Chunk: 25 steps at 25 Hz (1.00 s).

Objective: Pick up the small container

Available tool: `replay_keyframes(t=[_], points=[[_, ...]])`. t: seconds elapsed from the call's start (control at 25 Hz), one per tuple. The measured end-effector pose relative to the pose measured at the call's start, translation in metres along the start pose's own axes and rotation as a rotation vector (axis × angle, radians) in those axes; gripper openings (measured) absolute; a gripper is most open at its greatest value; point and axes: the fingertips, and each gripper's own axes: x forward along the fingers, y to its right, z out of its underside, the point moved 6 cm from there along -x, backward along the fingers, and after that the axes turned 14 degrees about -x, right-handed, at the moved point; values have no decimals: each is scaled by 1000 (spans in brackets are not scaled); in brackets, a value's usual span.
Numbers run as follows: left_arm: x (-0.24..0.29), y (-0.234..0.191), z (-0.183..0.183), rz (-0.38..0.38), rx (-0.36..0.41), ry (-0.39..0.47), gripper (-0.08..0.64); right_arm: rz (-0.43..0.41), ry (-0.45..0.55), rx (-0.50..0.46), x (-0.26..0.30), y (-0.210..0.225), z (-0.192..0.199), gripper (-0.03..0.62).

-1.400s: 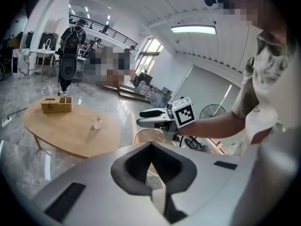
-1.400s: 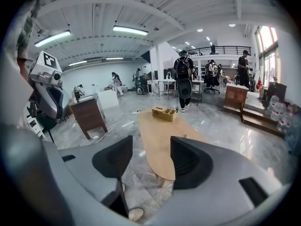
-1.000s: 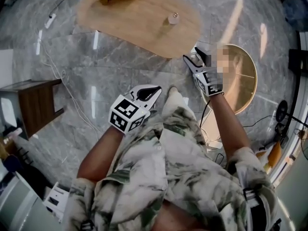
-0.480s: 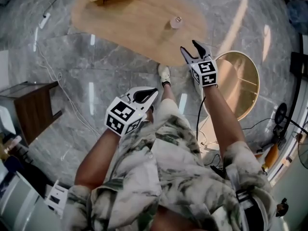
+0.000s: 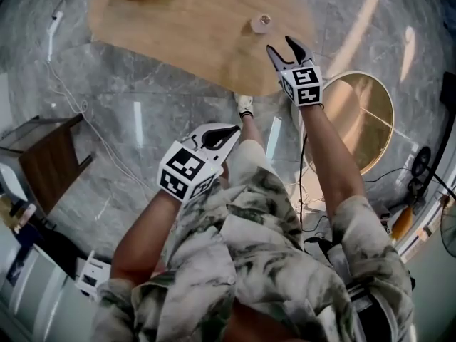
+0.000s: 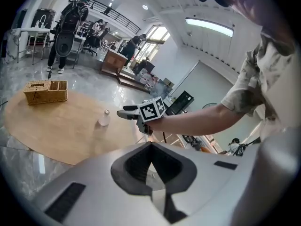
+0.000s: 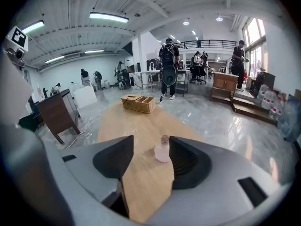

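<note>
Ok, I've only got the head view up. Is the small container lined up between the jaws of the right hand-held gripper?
Observer: Roughly. In the right gripper view the small container stands upright in the gap between the open jaws of the right hand-held gripper. It sits off-centre, close to the jaw at that view's right, and is not yet gripped.
Operator: And the other one, is it carrying anything?
Observer: No. The left gripper view shows the left hand-held gripper with its jaw tips together and nothing between them.
</note>
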Motion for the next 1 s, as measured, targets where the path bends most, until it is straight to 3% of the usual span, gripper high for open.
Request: replay_keyframes(t=[1.0], points=[[52, -56, -14, -18, -84, -35, 21, -12, -27, 4, 122, 25, 50, 250]])
